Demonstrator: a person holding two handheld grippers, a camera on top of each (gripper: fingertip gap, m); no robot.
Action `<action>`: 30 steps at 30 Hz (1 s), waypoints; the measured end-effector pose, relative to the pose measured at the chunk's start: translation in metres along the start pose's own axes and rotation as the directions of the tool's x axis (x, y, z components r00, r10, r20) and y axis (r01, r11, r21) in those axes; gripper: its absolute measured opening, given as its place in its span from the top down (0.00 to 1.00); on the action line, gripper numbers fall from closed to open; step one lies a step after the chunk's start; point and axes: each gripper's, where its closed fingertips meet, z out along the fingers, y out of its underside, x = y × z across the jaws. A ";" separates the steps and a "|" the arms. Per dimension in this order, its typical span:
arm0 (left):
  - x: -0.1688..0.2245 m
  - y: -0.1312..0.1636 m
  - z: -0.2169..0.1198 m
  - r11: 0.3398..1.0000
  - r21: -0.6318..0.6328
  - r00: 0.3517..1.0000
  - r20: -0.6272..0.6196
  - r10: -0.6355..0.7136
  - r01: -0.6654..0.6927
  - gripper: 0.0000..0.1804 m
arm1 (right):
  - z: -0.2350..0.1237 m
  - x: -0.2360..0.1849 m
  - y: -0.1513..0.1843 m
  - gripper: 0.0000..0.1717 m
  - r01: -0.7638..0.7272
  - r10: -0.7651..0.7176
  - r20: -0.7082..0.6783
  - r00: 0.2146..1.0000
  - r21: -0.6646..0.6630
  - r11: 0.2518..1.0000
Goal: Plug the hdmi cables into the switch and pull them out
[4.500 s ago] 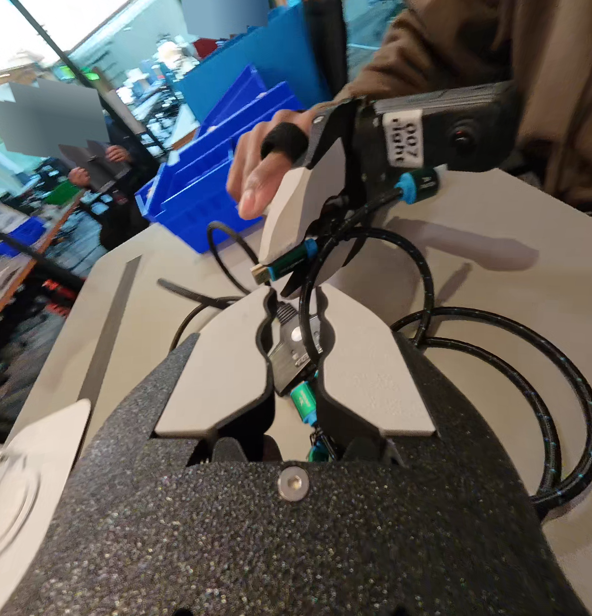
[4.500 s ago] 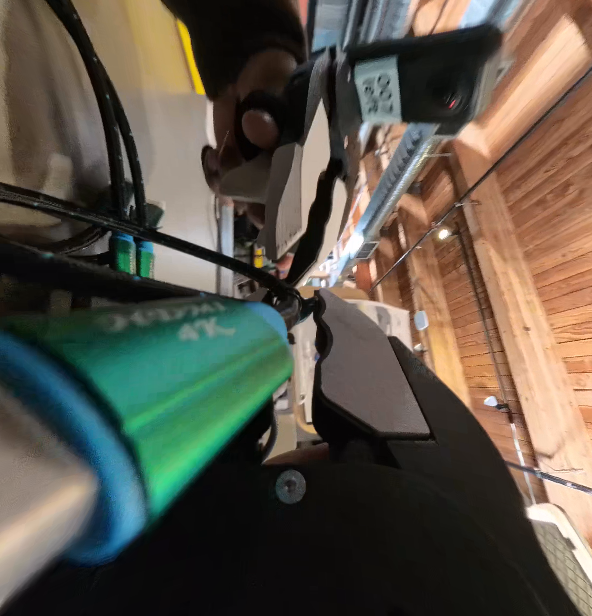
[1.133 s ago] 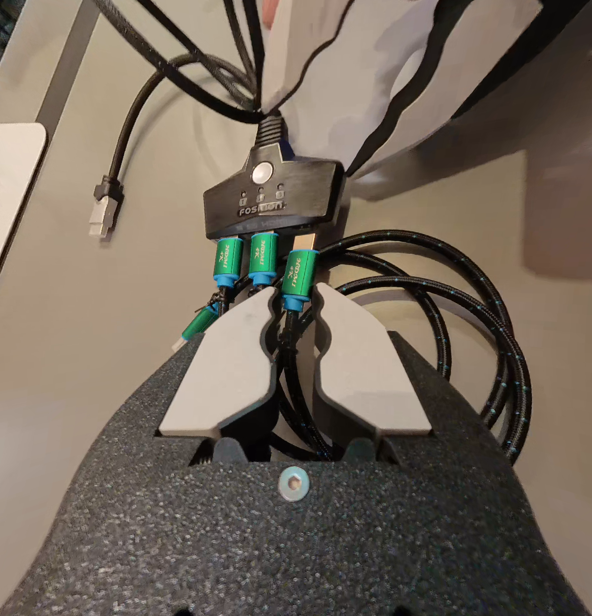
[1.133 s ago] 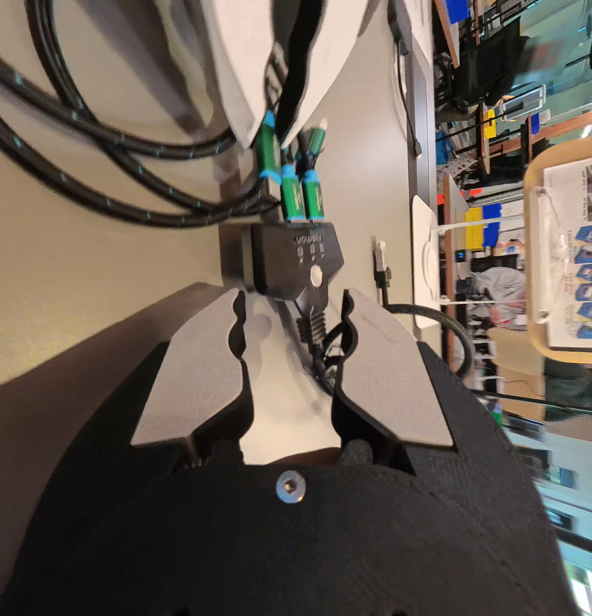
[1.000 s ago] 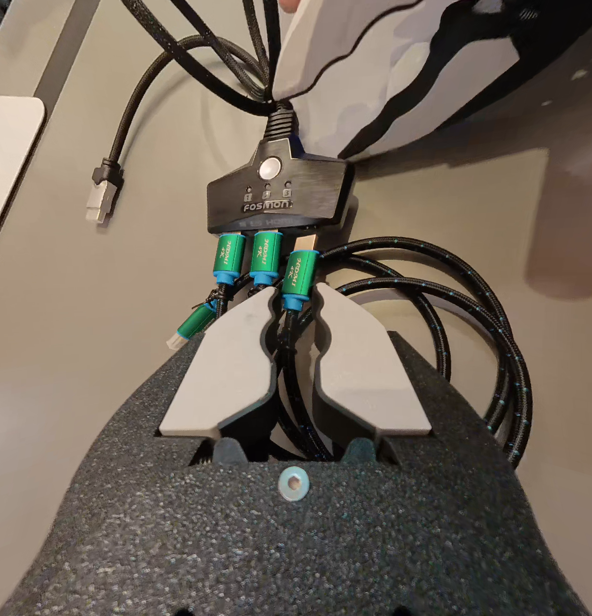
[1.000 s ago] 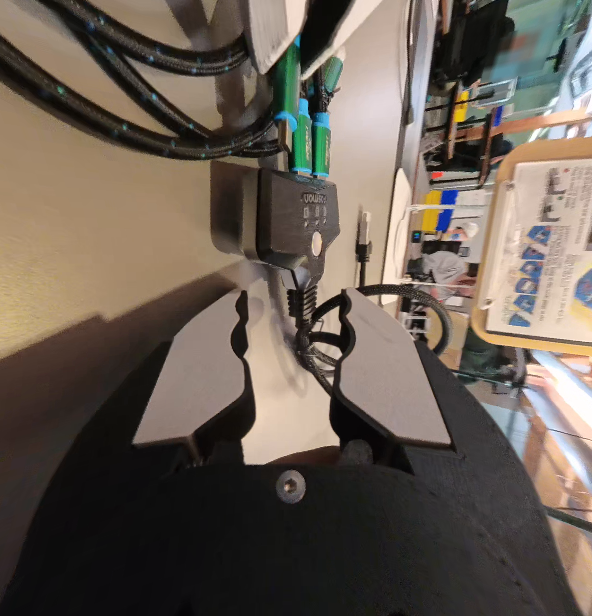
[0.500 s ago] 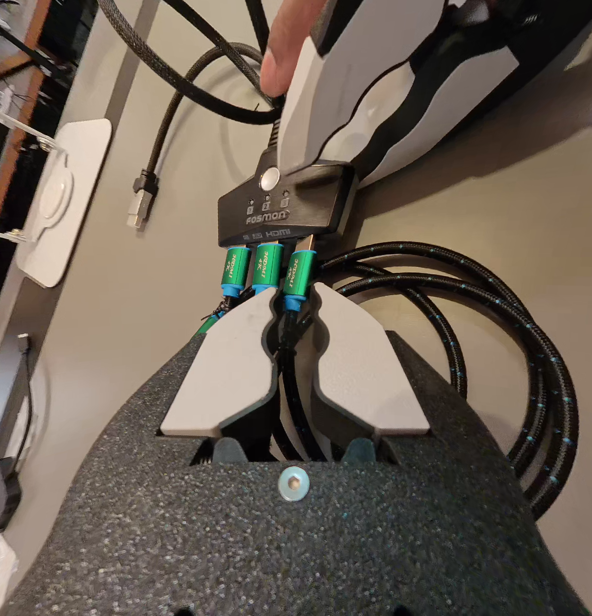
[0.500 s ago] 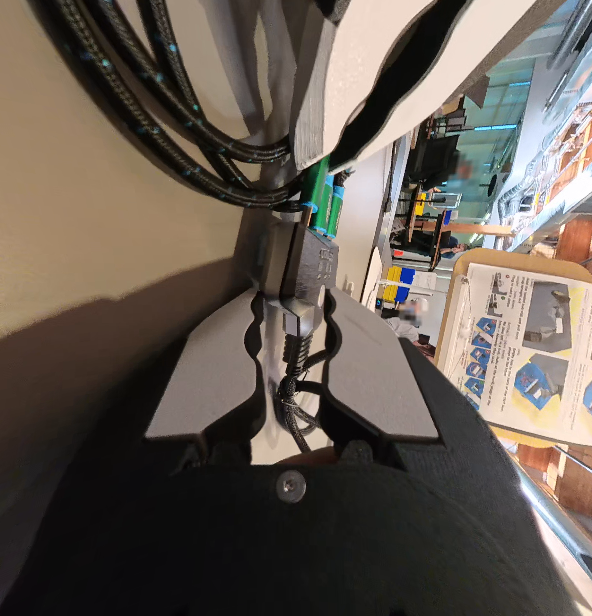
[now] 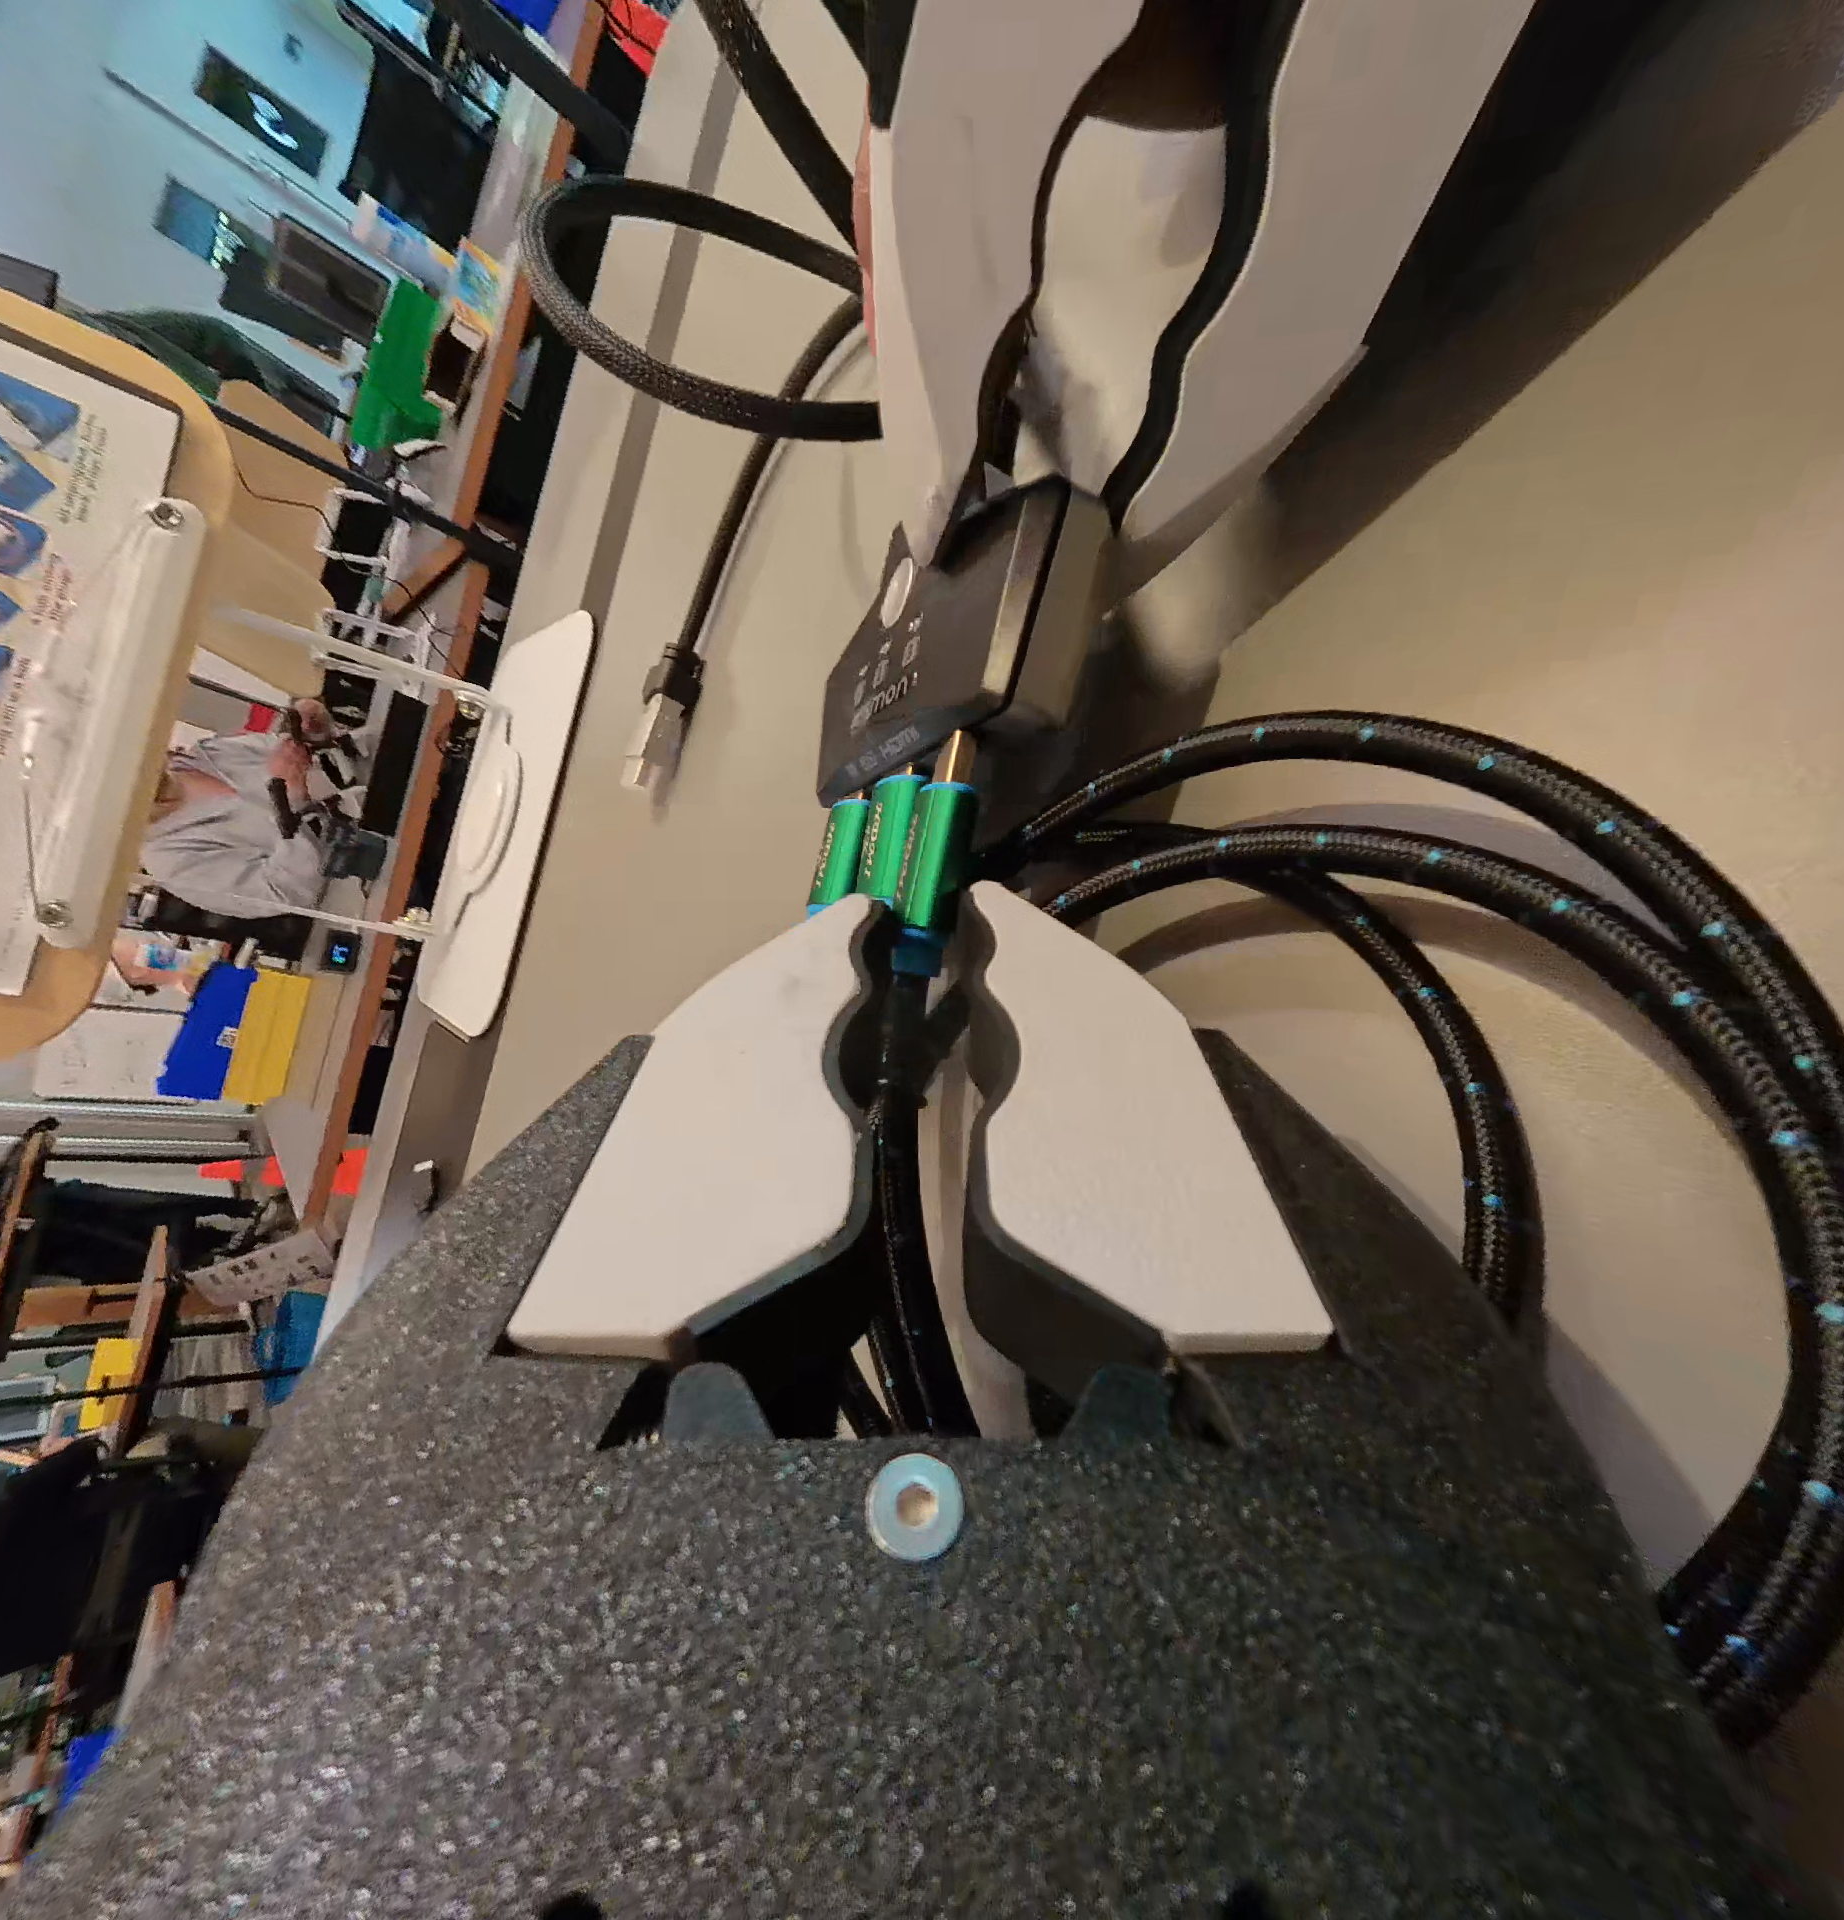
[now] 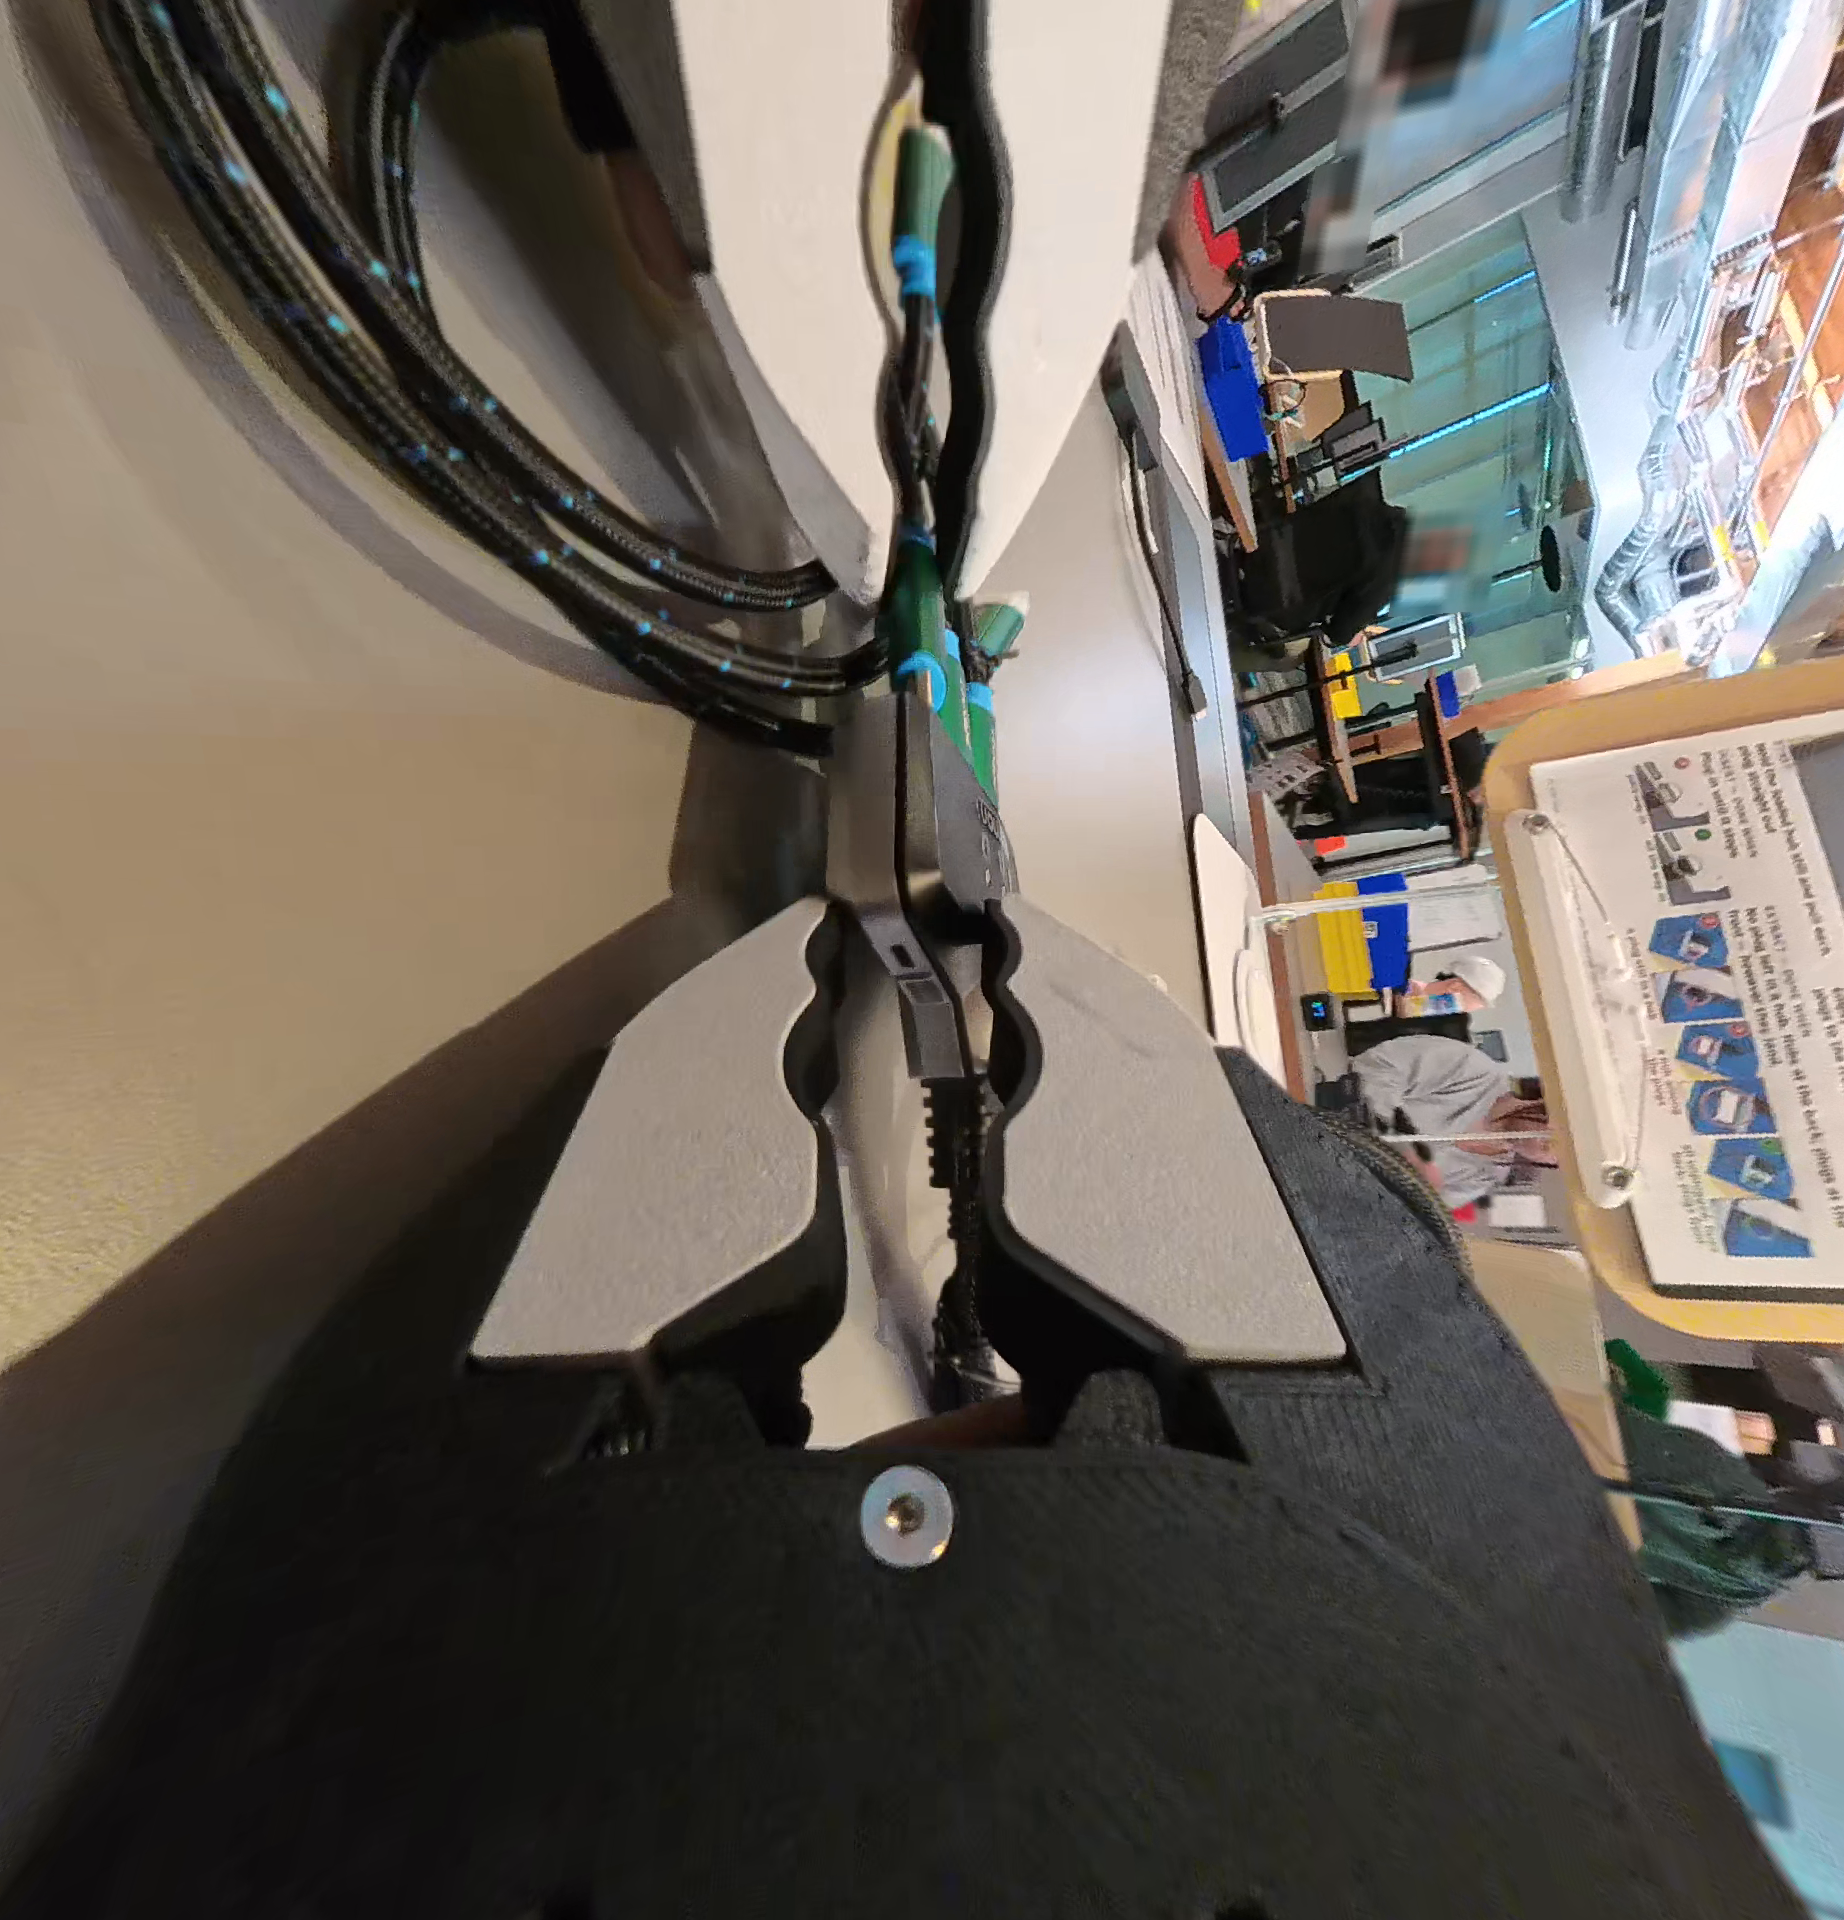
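**Two grippers close on a cable switch box and one of its plugs**

The left gripper [image 9: 918, 914] has its fingers nearly together around the blue collar and black cord of the rightmost green plug [image 9: 923, 862], one of three seated side by side in a small black switch box [image 9: 928, 665]. Whether the pads truly press on the plug's tail cannot be told for certain, though they sit tight to it. This plug shows a strip of bare gold metal at the box, so it looks only partly seated.

The right gripper [image 10: 913, 925] comes from the opposite end and is clamped on the box's narrow neck, where its own ribbed cable leaves; both fingers [image 10: 1084, 1122] bear on the black body. The box stands on edge above the grey table [image 9: 1520, 520].

Coils of black braided cable [image 9: 1676, 1039] with blue flecks lie to the right. A loose plug on a black cord [image 9: 658, 727] rests on the table beyond, near a white pad [image 9: 502, 821].
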 end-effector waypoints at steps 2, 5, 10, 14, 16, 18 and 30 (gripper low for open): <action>-0.002 -0.001 0.000 0.999 0.005 0.999 0.028 0.036 -0.036 0.93 | -0.001 0.002 -0.001 0.86 -0.036 0.036 0.000 0.999 0.016 0.999; -0.002 -0.001 0.001 0.996 0.002 0.994 0.057 0.089 -0.089 0.94 | -0.001 0.003 -0.001 0.86 -0.066 0.066 0.003 0.998 0.027 0.997; -0.005 0.001 0.002 0.991 -0.019 0.988 0.087 0.131 -0.130 0.94 | 0.000 0.005 -0.003 0.86 -0.066 0.066 -0.013 0.998 0.029 0.997; -0.009 0.003 0.002 0.979 -0.074 0.970 0.140 0.201 -0.192 0.94 | 0.002 0.009 -0.008 0.86 -0.083 0.084 -0.030 0.996 0.028 0.996; -0.010 0.003 0.001 0.979 -0.075 0.969 0.149 0.199 -0.190 0.94 | 0.002 0.011 -0.010 0.86 -0.090 0.091 -0.036 0.995 0.034 0.995; -0.011 0.002 0.000 0.975 -0.082 0.964 0.157 0.216 -0.205 0.94 | 0.002 0.012 -0.012 0.86 -0.085 0.086 -0.041 0.995 0.030 0.996; -0.008 0.001 0.000 0.959 -0.077 0.946 0.163 0.281 -0.271 0.95 | 0.003 0.004 -0.024 0.88 0.101 -0.100 -0.058 0.993 0.013 0.995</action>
